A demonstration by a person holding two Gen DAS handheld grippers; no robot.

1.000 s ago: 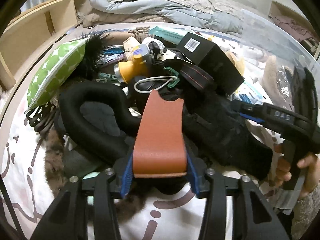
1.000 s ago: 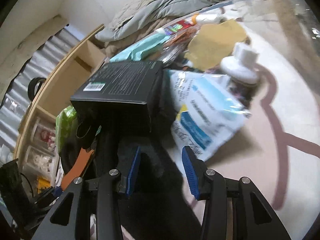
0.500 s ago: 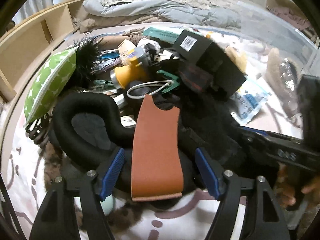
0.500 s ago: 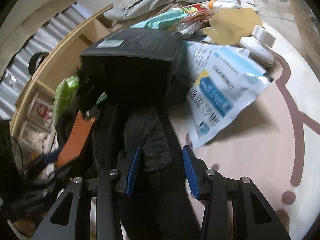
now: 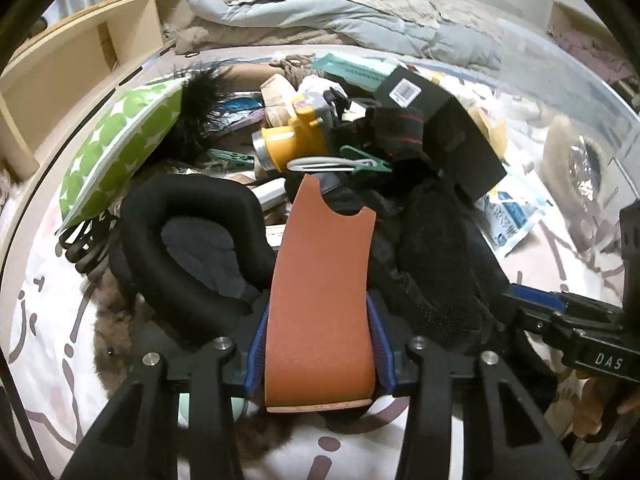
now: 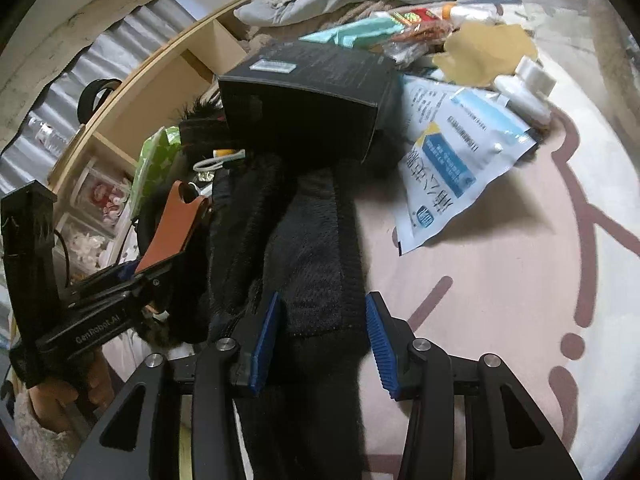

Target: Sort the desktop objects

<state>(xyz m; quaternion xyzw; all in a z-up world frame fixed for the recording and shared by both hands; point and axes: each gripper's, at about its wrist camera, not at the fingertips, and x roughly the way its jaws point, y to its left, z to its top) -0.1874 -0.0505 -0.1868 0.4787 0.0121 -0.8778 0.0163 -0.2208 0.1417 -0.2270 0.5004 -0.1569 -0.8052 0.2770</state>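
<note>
1. Half a second back the left gripper (image 5: pixel 318 340) stood wide around the brown leather piece (image 5: pixel 322 292); now its blue pads press both edges of that piece, clamped on it. The right gripper (image 6: pixel 322 336) has crept forward over the black fleece garment (image 6: pixel 296 240).
2. Landmark: the black box (image 6: pixel 308 92), lying on top of the pile.
3. Black fleece garment, the largest item, runs from under the black box toward the right gripper. It looks soft, limp and light; it would likely sag and drag neighbours, so a pinch on a thick fold near its close end seems best.
4. Blue-and-white pouch (image 6: pixel 460 152) lies just beside the black box on the rug, flat, probably slippery and crinkly.
5. Brown leather piece sits on the side of the black box away from the pouch, beyond the garment. It appears stiff yet bendable and light, gripped across its width near the lower end.
6. Right gripper: jaws parted about the width of the fleece fold between them; the left pad touches it, the right stands just clear, holding nothing yet.
</note>
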